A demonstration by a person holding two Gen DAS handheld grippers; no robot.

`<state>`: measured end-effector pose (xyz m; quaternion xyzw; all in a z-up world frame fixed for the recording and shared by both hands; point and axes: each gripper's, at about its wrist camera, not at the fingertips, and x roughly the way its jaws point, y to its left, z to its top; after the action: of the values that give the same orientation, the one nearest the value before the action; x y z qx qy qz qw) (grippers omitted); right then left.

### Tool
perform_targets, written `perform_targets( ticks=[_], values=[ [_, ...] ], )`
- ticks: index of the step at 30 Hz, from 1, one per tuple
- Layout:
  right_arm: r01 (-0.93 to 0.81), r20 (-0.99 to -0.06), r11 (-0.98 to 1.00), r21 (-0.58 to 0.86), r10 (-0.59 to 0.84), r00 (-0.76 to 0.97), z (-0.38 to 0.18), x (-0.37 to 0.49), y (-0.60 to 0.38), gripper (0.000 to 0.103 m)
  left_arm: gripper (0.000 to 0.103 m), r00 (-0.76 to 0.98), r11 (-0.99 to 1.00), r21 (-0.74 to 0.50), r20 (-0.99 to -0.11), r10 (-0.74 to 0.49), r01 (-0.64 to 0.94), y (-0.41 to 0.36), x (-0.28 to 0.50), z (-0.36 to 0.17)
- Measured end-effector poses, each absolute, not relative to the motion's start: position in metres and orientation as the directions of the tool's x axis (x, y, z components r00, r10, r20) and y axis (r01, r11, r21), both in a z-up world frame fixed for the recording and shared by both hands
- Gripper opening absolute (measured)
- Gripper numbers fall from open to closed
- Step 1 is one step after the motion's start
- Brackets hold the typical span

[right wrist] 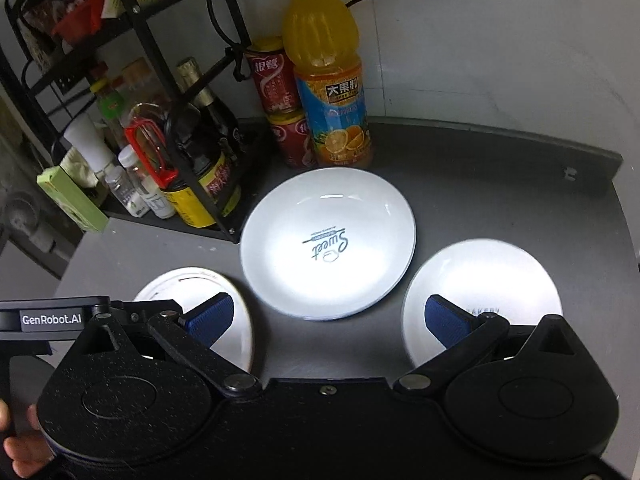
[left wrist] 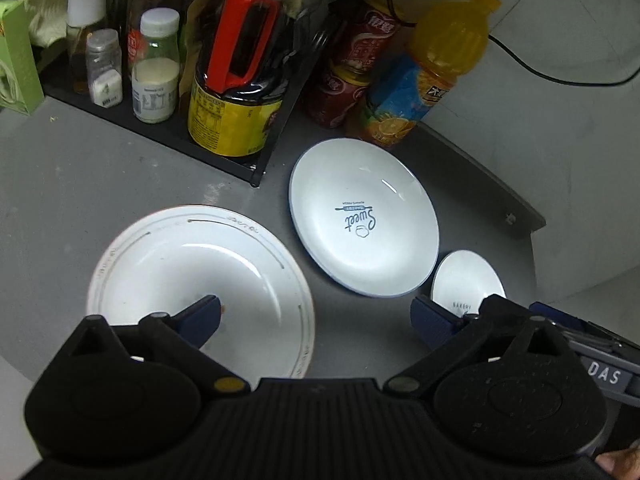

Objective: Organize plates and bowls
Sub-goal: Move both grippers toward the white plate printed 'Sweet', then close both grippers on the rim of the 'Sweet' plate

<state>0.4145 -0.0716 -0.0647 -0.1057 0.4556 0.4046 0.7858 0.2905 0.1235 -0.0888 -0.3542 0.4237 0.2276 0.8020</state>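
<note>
On a dark grey countertop (right wrist: 460,168) lie three white dishes, none of them touching. In the middle sits a deep white ceramic plate printed "Sweet" in dark script (right wrist: 328,248), just in front of a tall plastic orange juice bottle with a yellow cap (right wrist: 332,92) and two stacked red cans (right wrist: 280,112). To its left lies a flat white plate with a thin ringed rim (left wrist: 200,284), and to its right a small white bowl with faint "BAKERY" lettering (right wrist: 480,300). The left gripper (left wrist: 316,320) hangs above the counter with its blue-padded fingers (left wrist: 202,320) spread wide and nothing between them; one finger is over the ringed plate, the other over the near edge of the small bowl. The right gripper (right wrist: 328,316) is likewise wide apart and empty, one pad over the ringed plate and the other over the small bowl, the "Sweet" plate showing beyond the gap. A black metal rack of sauce bottles and jars (right wrist: 180,168) stands at the back left.
</note>
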Motion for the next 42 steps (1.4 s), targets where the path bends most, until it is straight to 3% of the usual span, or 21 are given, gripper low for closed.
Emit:
perform_targets(
  ticks=[5, 8, 14, 16, 19, 33, 37, 42],
  values=[
    [-0.746, -0.82, 0.635, 0.2, 0.525, 0.227, -0.077, 0.437, -0.063, 0.103, 0.099, 0.541, 0.61, -0.387, -0.837, 0.084, -0.692, 0.127, 0.301, -0.099],
    [-0.756, -0.83, 0.624, 0.199, 0.517, 0.208, -0.085, 0.449, -0.056, 0.102, 0.091, 0.539, 0.586, -0.396, -0.838, 0.084, -0.707, 0.131, 0.309, -0.106],
    [-0.747, -0.851, 0.638, 0.19, 0.486, 0.198, -0.105, 0.48, -0.046, 0.064, 0.055, 0.55, 0.519, -0.451, -0.834, 0.045, -0.726, 0.145, 0.323, -0.128],
    [-0.728, -0.85, 0.646, 0.231, 0.497, 0.172, -0.111, 0.493, -0.044, 0.059, 0.041, 0.557, 0.5, -0.466, -0.83, 0.04, -0.73, 0.151, 0.328, -0.135],
    [-0.707, -0.857, 0.667, 0.236, 0.486, 0.172, -0.119, 0.509, -0.037, 0.052, 0.033, 0.557, 0.482, -0.475, -0.83, 0.033, -0.736, 0.16, 0.337, -0.146],
    [-0.646, -0.873, 0.709, 0.283, 0.47, 0.132, -0.162, 0.568, -0.01, 0.037, 0.022, 0.526, 0.456, -0.449, -0.849, 0.051, -0.769, 0.194, 0.375, -0.199],
    [-0.649, -0.89, 0.712, 0.27, 0.442, 0.115, -0.173, 0.574, -0.002, 0.025, 0.014, 0.517, 0.444, -0.449, -0.855, 0.04, -0.776, 0.194, 0.381, -0.209],
    [-0.646, -0.901, 0.711, 0.277, 0.426, 0.082, -0.186, 0.578, 0.001, 0.023, 0.01, 0.514, 0.45, -0.444, -0.857, 0.04, -0.775, 0.193, 0.387, -0.213]
  ],
)
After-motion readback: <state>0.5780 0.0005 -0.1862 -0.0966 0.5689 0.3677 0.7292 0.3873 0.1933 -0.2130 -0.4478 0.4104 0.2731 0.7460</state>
